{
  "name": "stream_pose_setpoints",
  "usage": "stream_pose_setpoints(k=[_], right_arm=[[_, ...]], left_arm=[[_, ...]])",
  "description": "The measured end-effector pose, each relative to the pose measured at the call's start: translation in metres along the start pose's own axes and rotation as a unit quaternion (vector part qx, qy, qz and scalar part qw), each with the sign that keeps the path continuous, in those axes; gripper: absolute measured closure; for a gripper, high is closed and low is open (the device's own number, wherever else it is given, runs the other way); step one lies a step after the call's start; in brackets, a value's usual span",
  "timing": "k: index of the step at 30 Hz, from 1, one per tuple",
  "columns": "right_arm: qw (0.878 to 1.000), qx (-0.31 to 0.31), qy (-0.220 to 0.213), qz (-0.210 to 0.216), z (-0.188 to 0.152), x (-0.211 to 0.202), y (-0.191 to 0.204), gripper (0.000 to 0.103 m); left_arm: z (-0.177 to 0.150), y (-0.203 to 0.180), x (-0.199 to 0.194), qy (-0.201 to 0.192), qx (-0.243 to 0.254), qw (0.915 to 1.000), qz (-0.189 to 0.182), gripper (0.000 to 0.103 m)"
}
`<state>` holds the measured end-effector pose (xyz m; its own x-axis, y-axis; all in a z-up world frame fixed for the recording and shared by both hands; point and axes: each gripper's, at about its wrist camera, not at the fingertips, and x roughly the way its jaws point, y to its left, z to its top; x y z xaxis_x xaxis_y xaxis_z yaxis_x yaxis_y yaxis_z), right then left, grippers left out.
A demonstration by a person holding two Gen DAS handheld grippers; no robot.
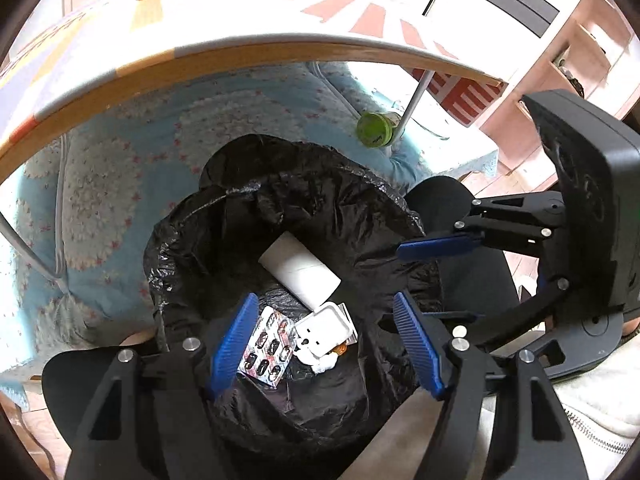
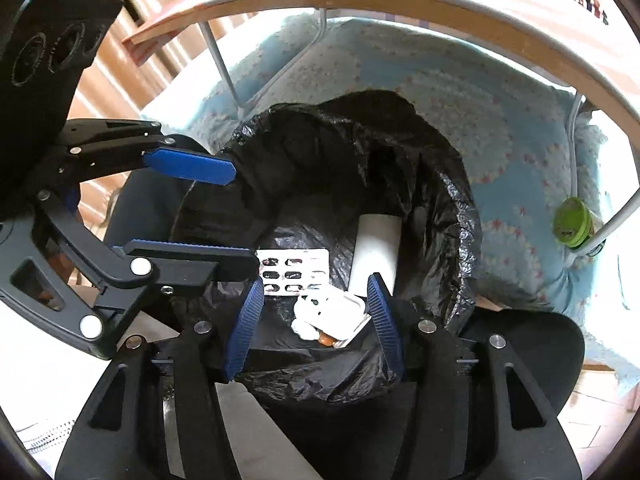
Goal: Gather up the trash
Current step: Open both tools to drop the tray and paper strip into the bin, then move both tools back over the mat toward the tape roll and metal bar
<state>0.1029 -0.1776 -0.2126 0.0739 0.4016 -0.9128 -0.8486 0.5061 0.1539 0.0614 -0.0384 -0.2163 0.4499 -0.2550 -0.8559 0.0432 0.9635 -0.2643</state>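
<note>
Hovering over black-lined trash bin: left gripper and right gripper both spread wide, holding nothing. Lying inside: cardboard tube, blister pack, white tray.

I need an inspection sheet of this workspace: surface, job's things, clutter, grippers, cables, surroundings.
Surface: blue patterned quilt under a low table.
Job's things: bin with black bag holds cardboard tube, blister pack, white plastic tray.
Clutter: green-lidded jar on the quilt.
Grippers: left gripper and right gripper both open, empty, over the bin.
Cables: nothing seen.
Surroundings: shelving.
</note>
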Motion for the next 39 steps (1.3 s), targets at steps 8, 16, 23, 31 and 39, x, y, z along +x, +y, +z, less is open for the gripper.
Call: stream_pose_setpoints(k=[8, 16, 23, 31, 39], right_arm=[[1.0, 0.003, -0.013, -0.007, 0.008, -0.006, -0.003, 0.05], [0.998, -0.002, -0.053, -0.021, 0.024, -0.035, -0.016, 0.046], [0.994, -0.011, -0.101, -0.034, 0.059, -0.068, -0.03, 0.045], [0.986, -0.017, -0.155, -0.065, 0.116, -0.1, -0.046, 0.043], [0.98, 0.049, -0.179, -0.066, 0.175, -0.102, -0.09, 0.043]], left_arm=[[0.006, 0.004, -0.02, -0.022, 0.007, 0.9994, 0.026, 0.036], [0.032, 0.009, -0.06, -0.073, 0.028, 0.9957, 0.051, 0.027], [0.071, 0.022, -0.098, -0.124, 0.051, 0.9872, 0.087, 0.023], [0.122, 0.044, -0.119, -0.168, 0.059, 0.9768, 0.119, 0.023], [0.164, 0.079, -0.113, -0.182, 0.044, 0.972, 0.143, 0.023]])
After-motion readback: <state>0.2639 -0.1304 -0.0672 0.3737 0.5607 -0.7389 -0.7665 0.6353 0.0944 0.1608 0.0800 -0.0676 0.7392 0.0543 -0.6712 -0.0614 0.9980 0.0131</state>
